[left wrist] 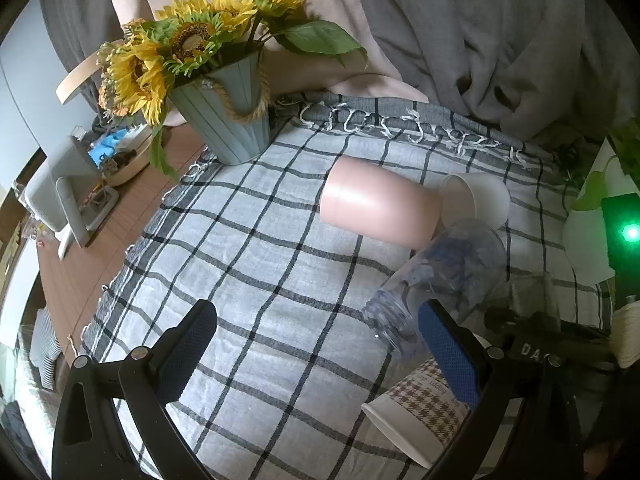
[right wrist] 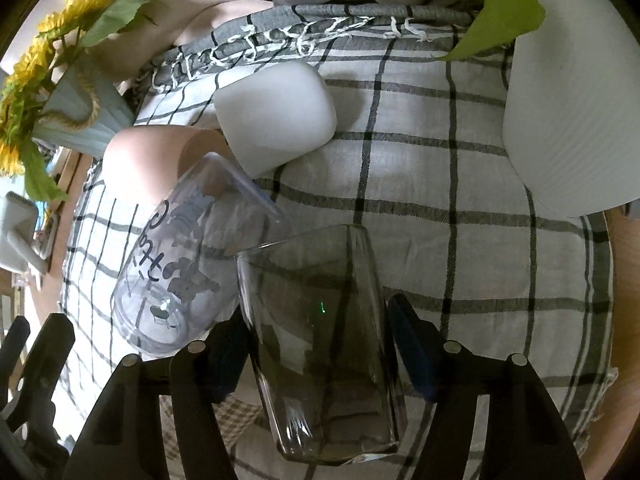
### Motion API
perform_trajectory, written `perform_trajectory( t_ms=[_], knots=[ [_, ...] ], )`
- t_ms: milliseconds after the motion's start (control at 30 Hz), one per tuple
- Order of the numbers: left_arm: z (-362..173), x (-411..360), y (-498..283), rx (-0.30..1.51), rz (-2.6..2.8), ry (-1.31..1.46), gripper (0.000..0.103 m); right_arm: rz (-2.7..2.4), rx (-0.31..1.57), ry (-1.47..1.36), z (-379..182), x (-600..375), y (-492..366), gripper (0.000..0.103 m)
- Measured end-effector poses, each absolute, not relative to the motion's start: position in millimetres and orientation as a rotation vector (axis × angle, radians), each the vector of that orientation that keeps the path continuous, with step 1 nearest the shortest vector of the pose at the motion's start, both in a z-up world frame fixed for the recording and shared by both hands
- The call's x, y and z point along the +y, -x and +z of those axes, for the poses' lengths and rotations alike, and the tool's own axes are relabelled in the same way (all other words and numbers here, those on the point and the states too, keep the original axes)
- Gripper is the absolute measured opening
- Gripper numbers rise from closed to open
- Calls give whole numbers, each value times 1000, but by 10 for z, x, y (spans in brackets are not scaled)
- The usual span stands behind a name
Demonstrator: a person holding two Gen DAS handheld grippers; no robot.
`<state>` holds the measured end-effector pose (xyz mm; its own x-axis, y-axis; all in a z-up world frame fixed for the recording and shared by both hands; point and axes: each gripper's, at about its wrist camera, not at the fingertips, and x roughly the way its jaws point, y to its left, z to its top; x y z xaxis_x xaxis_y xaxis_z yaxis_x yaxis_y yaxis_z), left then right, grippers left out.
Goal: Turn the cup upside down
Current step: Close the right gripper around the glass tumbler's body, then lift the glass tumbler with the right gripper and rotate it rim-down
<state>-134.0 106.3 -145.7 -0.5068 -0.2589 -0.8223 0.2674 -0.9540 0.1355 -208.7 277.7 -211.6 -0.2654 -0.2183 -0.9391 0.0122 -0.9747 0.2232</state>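
Several cups lie on their sides on a checked cloth point(left wrist: 256, 264). A pink cup point(left wrist: 380, 208), a white cup point(left wrist: 476, 198), a clear printed cup point(left wrist: 444, 280) and a houndstooth paper cup point(left wrist: 420, 412) show in the left wrist view. My left gripper point(left wrist: 320, 352) is open and empty above the cloth, its right finger by the clear printed cup. In the right wrist view my right gripper point(right wrist: 316, 356) is shut on a clear square glass point(right wrist: 320, 344), held with its mouth pointing away. The printed cup point(right wrist: 180, 264), pink cup point(right wrist: 148, 160) and white cup point(right wrist: 276, 120) lie beyond.
A grey-blue pot of sunflowers point(left wrist: 228, 116) stands at the cloth's back left corner. A large white ribbed pot point(right wrist: 576, 112) with green leaves stands at the right. A wooden tabletop point(left wrist: 80, 264) with clutter lies left of the cloth. Grey fabric hangs behind.
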Motion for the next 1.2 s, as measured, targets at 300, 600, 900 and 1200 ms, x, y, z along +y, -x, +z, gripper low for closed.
perform_trajectory(
  t_ms=[300,600,900,1200],
  knots=[
    [-1351,1061,1263,-29,-2572,-1375,103,-2482,-255,-1781,-1820,2925,1816,62],
    [-1095,945,960,-107,-2742,-1331,103,-2635,-364,-1669,-1252,2922,1228,60],
    [-933,431,580,-151,-2832,-1315,103,-2650,-382,-1627,-897,2381,581,60],
    [-974,-195,355,-190,-2789,-1300,103,-2424,-414,-1744,-1194,1608,267,60]
  ],
)
